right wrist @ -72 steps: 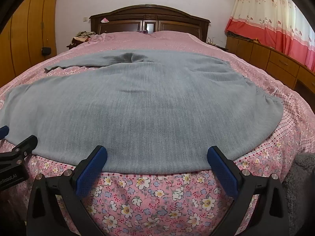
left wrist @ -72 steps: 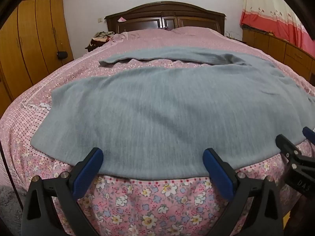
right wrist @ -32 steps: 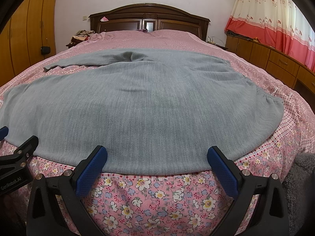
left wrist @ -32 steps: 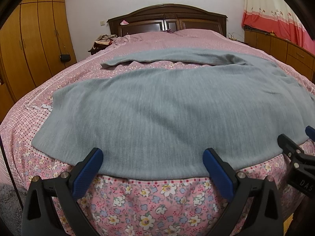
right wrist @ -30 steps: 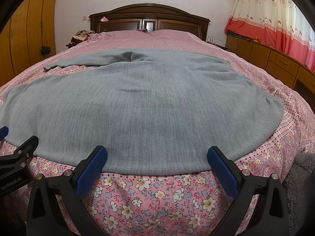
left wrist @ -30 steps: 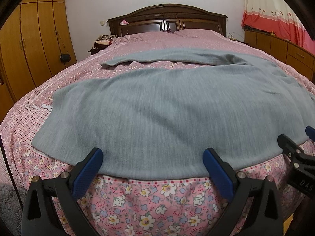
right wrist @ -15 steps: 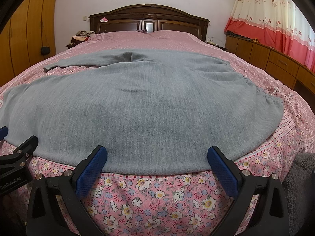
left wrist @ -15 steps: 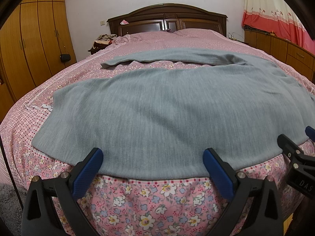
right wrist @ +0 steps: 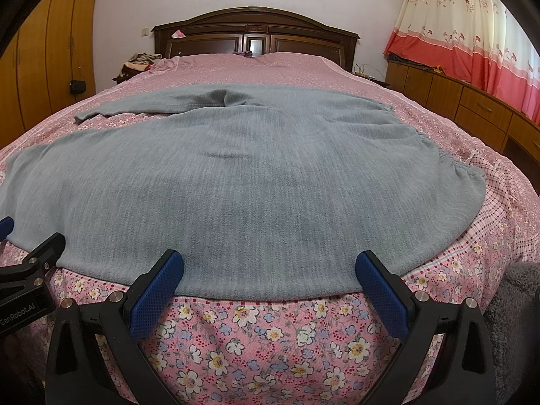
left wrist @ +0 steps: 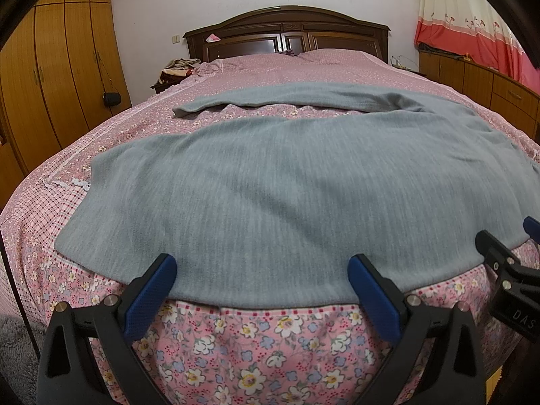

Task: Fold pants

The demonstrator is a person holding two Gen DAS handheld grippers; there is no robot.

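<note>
Grey pants (left wrist: pixel 287 182) lie spread flat across the pink floral bed (left wrist: pixel 256 341), waistband to the right (right wrist: pixel 449 158), legs running left, the far leg (left wrist: pixel 270 99) apart from the near one. My left gripper (left wrist: pixel 261 281) is open and empty at the near edge of the near leg. My right gripper (right wrist: pixel 270 275) is open and empty at the near edge of the pants' seat part. Each gripper shows at the side of the other's view: the right one (left wrist: pixel 506 270), the left one (right wrist: pixel 30 270).
A dark wooden headboard (right wrist: pixel 256 38) stands at the far end. Wooden wardrobes (left wrist: pixel 50 77) line the left wall. Low wooden cabinets (right wrist: pixel 472 108) and a red-and-cream curtain (right wrist: pixel 472 33) run along the right. A grey fluffy rug (right wrist: pixel 513 320) lies on the floor at the right.
Both grippers have stayed almost still, drifting only slightly. The pants have not moved.
</note>
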